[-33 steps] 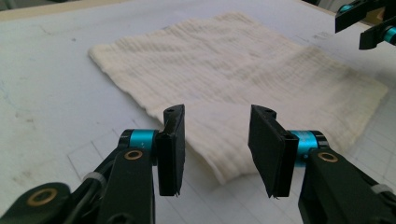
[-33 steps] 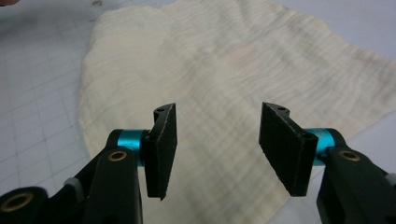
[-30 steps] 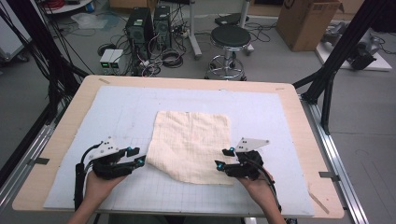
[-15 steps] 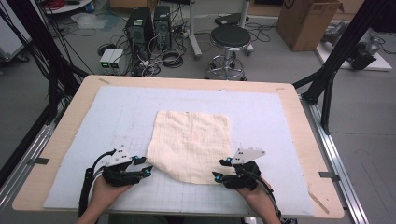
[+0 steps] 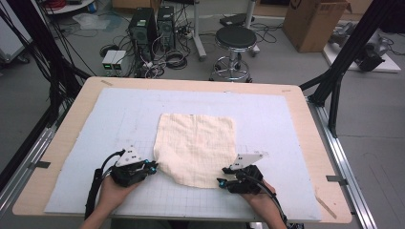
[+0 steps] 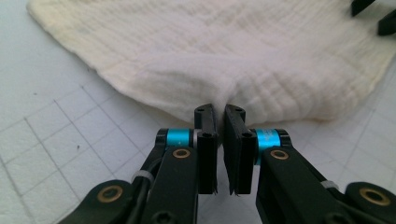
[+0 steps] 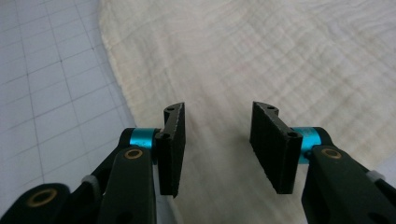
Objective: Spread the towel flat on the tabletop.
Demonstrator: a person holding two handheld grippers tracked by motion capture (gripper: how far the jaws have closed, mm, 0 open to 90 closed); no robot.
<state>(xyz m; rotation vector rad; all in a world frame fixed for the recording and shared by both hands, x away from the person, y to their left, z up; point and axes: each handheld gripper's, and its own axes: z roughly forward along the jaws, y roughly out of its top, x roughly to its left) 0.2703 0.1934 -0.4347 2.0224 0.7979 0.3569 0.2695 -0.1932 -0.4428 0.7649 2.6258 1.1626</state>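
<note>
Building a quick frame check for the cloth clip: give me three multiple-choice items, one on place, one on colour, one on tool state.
1. Where does the cream cloth lie?
A. Mid-mat on the table
B. On the stool
C. Hanging off the table's far edge

2. What colour are the rings behind each tool's pads?
A. Red
B. Blue
C. Yellow

3. How do the two tools stand?
A. Both wide open
B. Left tool nearly closed at the cloth's edge, right tool open over the cloth
C. Left open, right closed

Answers:
1 A, the high view shows the cloth flat in the middle of the pale gridded mat.
2 B, both gripper views show blue rings by the black pads.
3 B, the left gripper view shows a narrow slit between the jaws at the bunched cloth edge; the right gripper view shows a wide gap with cloth beneath.
</note>
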